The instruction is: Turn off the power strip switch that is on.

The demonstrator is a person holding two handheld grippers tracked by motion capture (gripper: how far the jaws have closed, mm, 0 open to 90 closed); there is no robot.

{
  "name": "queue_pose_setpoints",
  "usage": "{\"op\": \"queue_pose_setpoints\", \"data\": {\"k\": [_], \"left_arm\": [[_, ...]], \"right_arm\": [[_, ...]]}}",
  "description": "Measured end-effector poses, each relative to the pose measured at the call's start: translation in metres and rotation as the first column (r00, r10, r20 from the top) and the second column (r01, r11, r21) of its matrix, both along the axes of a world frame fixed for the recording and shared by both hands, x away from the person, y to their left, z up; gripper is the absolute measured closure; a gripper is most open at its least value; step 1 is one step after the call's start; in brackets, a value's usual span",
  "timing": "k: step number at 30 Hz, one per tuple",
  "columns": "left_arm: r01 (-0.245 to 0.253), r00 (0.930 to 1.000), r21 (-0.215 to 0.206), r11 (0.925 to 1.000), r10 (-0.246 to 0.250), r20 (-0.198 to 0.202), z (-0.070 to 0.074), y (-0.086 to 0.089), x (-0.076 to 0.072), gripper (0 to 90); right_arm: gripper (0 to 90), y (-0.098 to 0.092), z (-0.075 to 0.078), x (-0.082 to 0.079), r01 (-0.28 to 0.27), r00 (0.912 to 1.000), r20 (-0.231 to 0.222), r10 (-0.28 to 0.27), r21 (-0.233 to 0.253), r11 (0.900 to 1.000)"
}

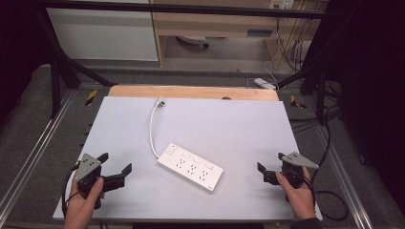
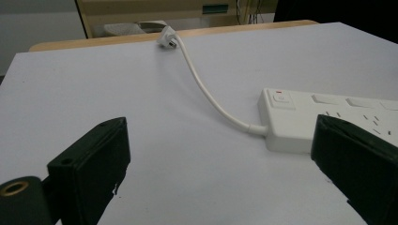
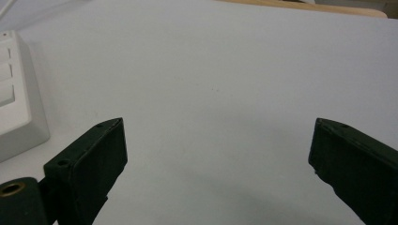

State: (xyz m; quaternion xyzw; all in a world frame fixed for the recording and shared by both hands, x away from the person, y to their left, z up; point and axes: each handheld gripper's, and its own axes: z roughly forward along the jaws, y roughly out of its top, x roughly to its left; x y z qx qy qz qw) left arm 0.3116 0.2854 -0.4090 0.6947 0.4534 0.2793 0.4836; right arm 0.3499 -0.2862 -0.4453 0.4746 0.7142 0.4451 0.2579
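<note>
A white power strip [image 1: 190,166] lies flat near the middle of the white table sheet [image 1: 229,124], angled toward the front right. Its white cord [image 1: 153,129] curves to the far edge and ends in a plug [image 1: 161,101]. My left gripper [image 1: 114,167] rests at the front left, open and empty, with the strip's switch end [image 2: 281,101] just beyond its right jaw and the plug [image 2: 167,37] far off. At the front right my right gripper [image 1: 271,163] is open too, holding nothing; the strip's end [image 3: 16,93] sits at its left.
A wooden table edge [image 1: 191,92] runs along the far side of the sheet. Metal frame rails [image 1: 38,143] flank the table, and black cables [image 1: 329,200] trail at the right. A cabinet and shelving [image 1: 210,24] stand beyond.
</note>
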Motion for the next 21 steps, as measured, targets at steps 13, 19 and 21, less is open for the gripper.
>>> {"op": "queue_pose_setpoints", "data": {"k": [13, 19, 21], "left_arm": [[-0.002, 1.0000, -0.003, 1.0000, 0.002, -0.009, -0.0003, 0.0007, 0.0012, 5.0], [-0.003, 1.0000, -0.003, 1.0000, 0.003, -0.008, -0.0004, 0.0008, 0.0011, 5.0], [-0.004, 1.0000, -0.005, 1.0000, 0.004, -0.009, -0.0005, 0.0008, 0.0012, 5.0]], "right_arm": [[5.2, -0.0017, -0.0013, 0.0004, 0.001, 0.9999, -0.016, -0.001, -0.001, 1.000], [5.2, -0.0015, -0.0005, -0.0004, -0.006, 0.9999, -0.013, 0.006, 0.000, 1.000], [5.2, -0.0021, 0.0003, -0.0010, -0.004, 0.9999, -0.012, 0.005, 0.007, 1.000]]}}
